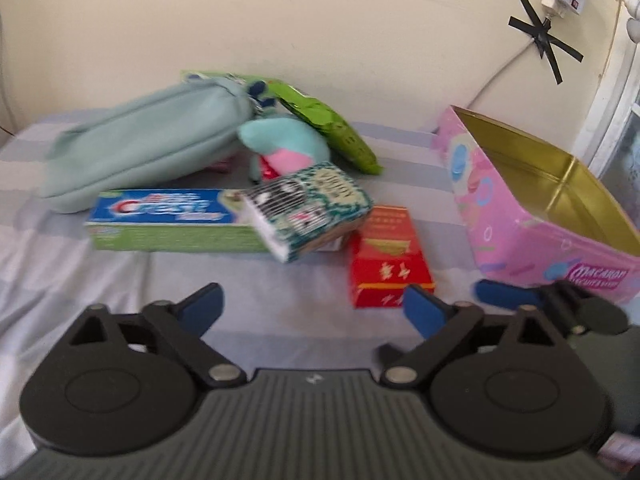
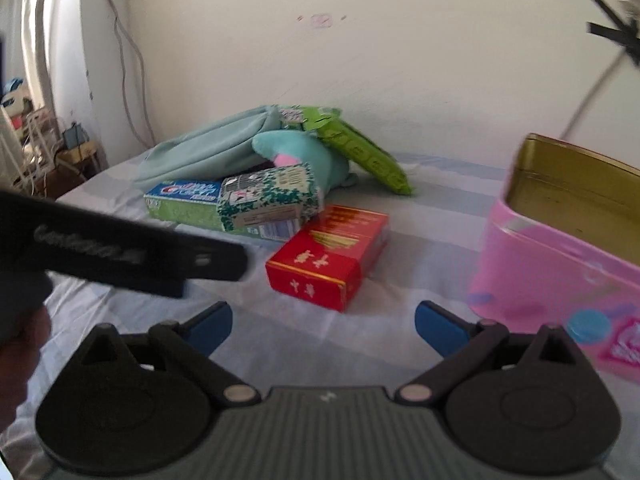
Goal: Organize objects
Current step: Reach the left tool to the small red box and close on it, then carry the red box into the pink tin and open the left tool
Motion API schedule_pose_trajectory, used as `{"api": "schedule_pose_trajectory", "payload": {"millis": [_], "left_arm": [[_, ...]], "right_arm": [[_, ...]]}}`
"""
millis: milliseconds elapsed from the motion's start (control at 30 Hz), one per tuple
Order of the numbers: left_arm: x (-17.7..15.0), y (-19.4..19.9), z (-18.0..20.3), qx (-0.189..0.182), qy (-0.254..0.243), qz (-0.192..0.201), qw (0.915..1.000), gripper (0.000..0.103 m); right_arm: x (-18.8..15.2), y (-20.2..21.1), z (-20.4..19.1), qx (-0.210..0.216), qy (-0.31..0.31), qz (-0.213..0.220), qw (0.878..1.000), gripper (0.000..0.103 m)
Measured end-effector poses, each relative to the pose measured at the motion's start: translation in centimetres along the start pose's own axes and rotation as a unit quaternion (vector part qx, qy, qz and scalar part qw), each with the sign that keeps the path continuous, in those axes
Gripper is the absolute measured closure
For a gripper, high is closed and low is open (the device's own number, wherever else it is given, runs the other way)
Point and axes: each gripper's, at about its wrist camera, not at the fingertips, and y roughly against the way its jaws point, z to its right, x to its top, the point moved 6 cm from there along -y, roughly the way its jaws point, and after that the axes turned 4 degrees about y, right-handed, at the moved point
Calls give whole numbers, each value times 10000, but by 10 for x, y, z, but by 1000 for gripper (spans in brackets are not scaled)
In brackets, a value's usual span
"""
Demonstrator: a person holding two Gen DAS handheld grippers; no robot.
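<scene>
The toothpaste box reads "Crest" in red and blue on its blue-and-green face. The open pink tin, gold inside, carries "Macaron" on a purple label at its near corner. The red box bears gold Chinese characters too blurred to read, and the lettering on the green-and-white patterned box, which leans on the toothpaste box's right end, cannot be read either.

Behind these lie a pale teal pouch, a teal and pink plush toy and a green snack packet, heaped together near the wall. Everything rests on a pale blue-and-grey striped sheet; the tin sits apart at the right. The cream wall has black tape crossed over a cable, with a white power strip above.

The left gripper stands wide with nothing between its blue pads, low over the sheet before the red box. The right gripper is likewise spread wide and empty.
</scene>
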Motion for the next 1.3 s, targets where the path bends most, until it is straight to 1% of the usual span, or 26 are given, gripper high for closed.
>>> {"api": "schedule_pose_trajectory", "payload": {"millis": [67, 167, 233, 300, 333, 367, 400, 433, 467, 567, 700, 833, 933, 1000, 1100, 1200, 1300], "left_arm": [[5, -10, 2, -181, 95, -98, 9997, 15], [9, -24, 6, -487, 215, -288, 9982, 16], [10, -33, 9, -595, 263, -382, 9972, 17], [10, -41, 11, -644, 275, -464, 9965, 26], [10, -46, 12, -685, 296, -513, 9959, 30], [11, -47, 12, -738, 353, -482, 9955, 36], [11, -47, 12, -793, 412, -481, 9948, 41], [11, -46, 14, -930, 482, -512, 9932, 54], [11, -44, 15, -1072, 545, -571, 9911, 60], [5, -32, 22, -1052, 460, -558, 9918, 61], [-7, -6, 38, -1148, 281, -394, 9922, 61], [-10, 16, 68, -1330, 31, -156, 9910, 61], [-4, 35, 96, -1517, -244, 111, 9881, 60], [6, 39, 119, -1662, -445, 303, 9846, 60], [18, 39, 154, -1874, -706, 458, 9787, 58], [31, 21, 191, -2058, -918, 471, 9731, 58], [38, 0, 225, -2167, -1091, 408, 9693, 58]], "right_arm": [[4, -10, -2, 37, 110, -78, 9999, 4], [10, -25, -3, 162, 153, -214, 9995, 6], [14, -33, -2, 150, 188, -253, 9994, 6], [17, -38, -2, 160, 191, -268, 9993, 8], [18, -40, -2, 161, 191, -251, 9994, 13], [19, -41, -1, 125, 205, -229, 9994, 16], [19, -40, -1, 65, 219, -198, 9995, 24], [18, -39, -1, -11, 218, -173, 9996, 28], [16, -36, 0, 21, 197, -166, 9997, 29], [10, -24, 0, 36, 74, -122, 9999, 29], [-1, 7, -2, -110, 56, 187, 9997, 29], [-10, 46, 2, -499, 91, 692, 9963, 29], [-9, 77, 13, -939, 183, 1148, 9888, 29], [-6, 94, 24, -1236, 271, 1398, 9821, 29], [0, 111, 52, -1635, 270, 1659, 9721, 29], [1, 119, 91, -1885, 63, 1742, 9665, 29], [-1, 119, 128, -2169, -18, 1686, 9615, 29]]}}
